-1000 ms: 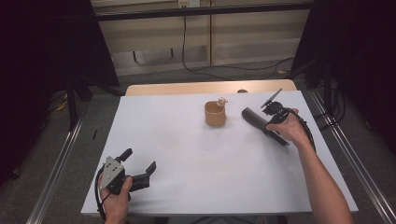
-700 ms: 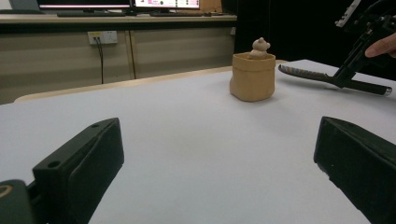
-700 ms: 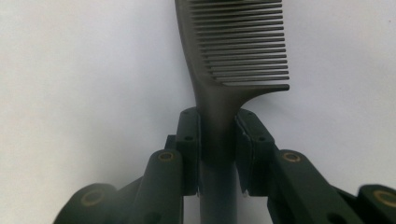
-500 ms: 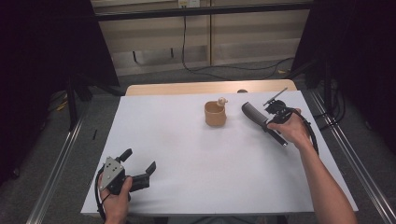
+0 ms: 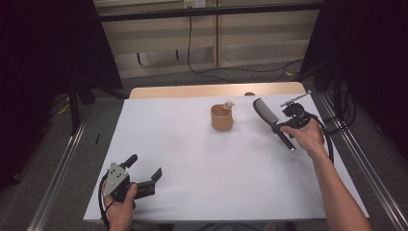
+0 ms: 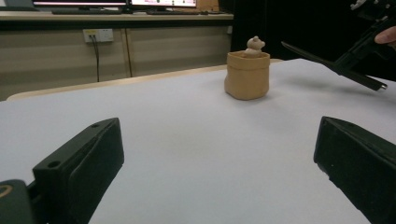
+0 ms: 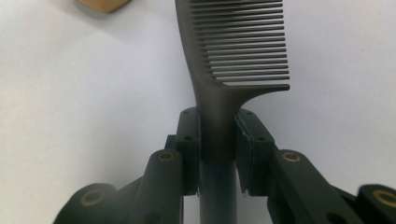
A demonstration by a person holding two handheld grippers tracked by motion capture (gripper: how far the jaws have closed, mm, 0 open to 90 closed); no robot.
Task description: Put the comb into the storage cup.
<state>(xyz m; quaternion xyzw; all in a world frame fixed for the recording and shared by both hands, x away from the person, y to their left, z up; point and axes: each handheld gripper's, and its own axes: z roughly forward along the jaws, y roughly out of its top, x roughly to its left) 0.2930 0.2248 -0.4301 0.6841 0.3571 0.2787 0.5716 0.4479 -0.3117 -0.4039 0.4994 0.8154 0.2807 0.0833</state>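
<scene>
White sheeting is covering the desk (image 5: 202, 159), which is standing on a grey floor with dark curtains at both sides and pale wooden cabinets along the far wall, a black cable hanging down their front. Toward the far right part of the desk a small tan pot (image 5: 222, 117) is standing upright, and a little tan bear figure (image 6: 255, 45) is poking up from inside it at the rim. Just to the right of the pot, apart from it, the right claw (image 5: 277, 126) is gripping a dark comb (image 7: 233, 51) by its handle, pads pressing on both sides; the comb's toothed end is pointing toward the far edge of the desk and is hanging above the sheet rather than lying on it. At the near left corner the left claw (image 5: 144, 169) is resting low over the desk with its jaws spread wide and holding nothing, well apart from the pot and the comb.
</scene>
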